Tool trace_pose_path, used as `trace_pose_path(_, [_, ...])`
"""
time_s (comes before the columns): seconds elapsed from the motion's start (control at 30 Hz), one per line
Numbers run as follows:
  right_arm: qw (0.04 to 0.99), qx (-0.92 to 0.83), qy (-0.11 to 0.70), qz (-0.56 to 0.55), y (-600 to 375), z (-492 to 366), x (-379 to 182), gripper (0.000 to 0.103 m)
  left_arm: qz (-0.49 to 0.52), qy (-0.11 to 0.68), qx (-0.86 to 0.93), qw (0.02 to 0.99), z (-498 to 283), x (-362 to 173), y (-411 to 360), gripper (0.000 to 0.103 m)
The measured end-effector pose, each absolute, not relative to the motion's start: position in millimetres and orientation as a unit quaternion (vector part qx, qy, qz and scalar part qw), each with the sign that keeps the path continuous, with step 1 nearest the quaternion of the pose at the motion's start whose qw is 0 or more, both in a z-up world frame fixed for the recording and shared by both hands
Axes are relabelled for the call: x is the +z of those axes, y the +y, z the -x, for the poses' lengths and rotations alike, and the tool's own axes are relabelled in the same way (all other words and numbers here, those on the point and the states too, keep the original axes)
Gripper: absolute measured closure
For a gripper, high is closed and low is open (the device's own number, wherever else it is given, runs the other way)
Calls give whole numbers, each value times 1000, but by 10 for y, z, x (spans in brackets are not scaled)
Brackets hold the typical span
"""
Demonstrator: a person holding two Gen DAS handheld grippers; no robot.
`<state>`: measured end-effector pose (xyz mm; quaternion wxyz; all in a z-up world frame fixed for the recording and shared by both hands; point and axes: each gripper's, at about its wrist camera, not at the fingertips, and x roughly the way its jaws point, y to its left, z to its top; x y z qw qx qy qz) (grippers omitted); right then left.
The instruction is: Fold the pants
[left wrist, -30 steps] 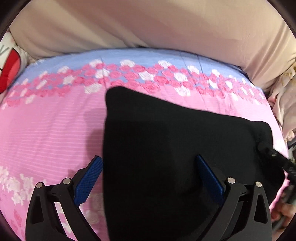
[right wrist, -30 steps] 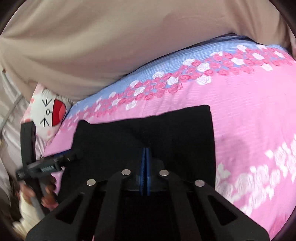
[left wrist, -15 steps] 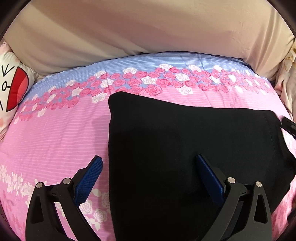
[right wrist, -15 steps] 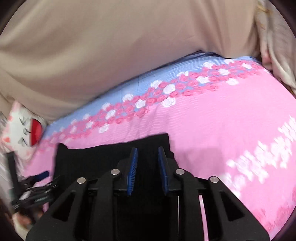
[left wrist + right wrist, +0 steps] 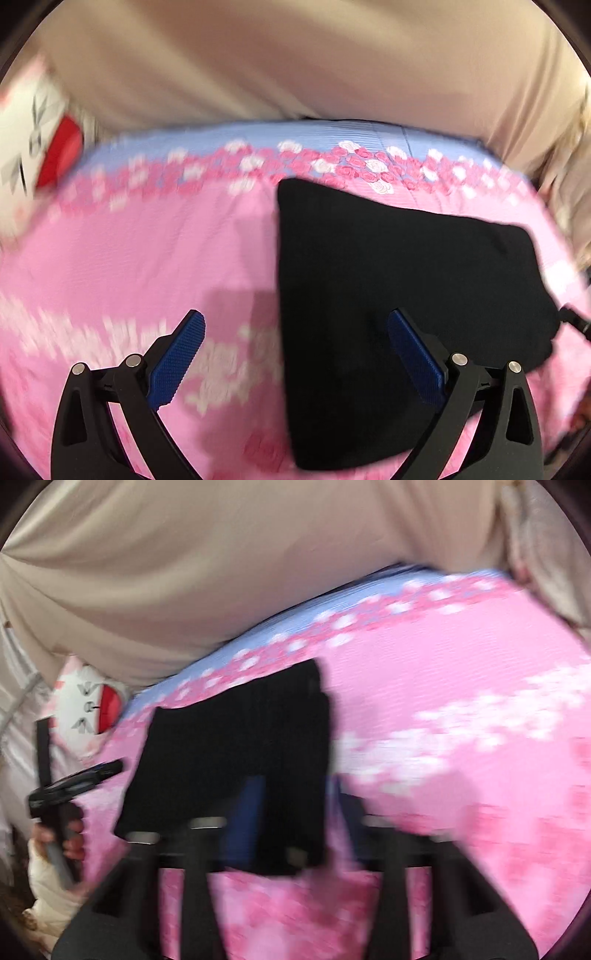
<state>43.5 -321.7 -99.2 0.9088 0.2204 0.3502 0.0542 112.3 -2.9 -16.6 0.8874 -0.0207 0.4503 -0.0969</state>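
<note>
Left wrist view: spread left tongs [image 5: 295,347] hover over folded black pants [image 5: 406,280] on the pink floral bed [image 5: 129,258]. A cartoon-face pillow [image 5: 40,136] lies beside beige bedding [image 5: 295,59]. Right tongs [image 5: 291,812] look parted, though blurred.

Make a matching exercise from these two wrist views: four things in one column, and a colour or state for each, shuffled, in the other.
Things:
1. pants
2. left gripper
3. bedspread
4. drape

States:
A. pink with roses
B. beige, hanging behind the bed
C. black, folded flat
D. open, holding nothing

Pairs: 1-C, 2-D, 3-A, 4-B
</note>
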Motion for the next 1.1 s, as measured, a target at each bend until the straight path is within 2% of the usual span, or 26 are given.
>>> trace_pose_path(0.13, [874, 101, 357, -314, -3437, -356, -1238, 10, 201, 520, -116, 822, -1127, -620, 546, 6])
trace_pose_path(0.17, [863, 114, 364, -332, -3450, -389, -1315, 10, 221, 521, -119, 816, -1112, -694, 589, 7])
trace_pose_path(0.23, [836, 137, 381, -369, -3425, -497, -1489, 10, 211, 507, -131, 825, -1064, -653, 538, 6])
trace_pose_path(0.33, [831, 164, 383, -369, -3317, -596, -1500, 10, 246, 536, -189, 785, -1119, -749, 390, 6])
trace_pose_path(0.43, [811, 201, 378, -398, -3180, -713, -1531, 10, 209, 538, -185, 795, -1150, -741, 198, 6])
trace_pose_path(0.67, [832, 170, 396, -348, -2818, -932, -1440, 8, 155, 542, -203, 801, -1298, -730, -205, 6])
trace_pose_path(0.7, [838, 162, 401, -333, -2758, -951, -1413, 11, 152, 544, -202, 800, -1302, -725, -227, 6])
trace_pose_path(0.73, [846, 153, 406, -310, -2695, -956, -1381, 25, 148, 548, -208, 797, -1284, -725, -249, 11])
trace_pose_path(0.8, [849, 160, 408, -295, -2641, -902, -1329, 56, 145, 548, -212, 796, -1220, -662, -233, 39])
trace_pose_path(0.83, [850, 160, 409, -291, -2640, -870, -1310, 62, 142, 545, -216, 798, -1147, -604, -168, 49])
trace_pose_path(0.87, [852, 160, 410, -283, -2664, -805, -1285, 63, 138, 544, -218, 798, -1085, -554, -128, 65])
trace_pose_path(0.9, [852, 166, 409, -280, -2670, -719, -1253, 64, 140, 545, -221, 796, -1044, -527, -91, 72])
trace_pose_path(1.1, [836, 186, 429, -286, -2677, -238, -1245, 64, 139, 574, -249, 767, -507, -502, 45, 74])
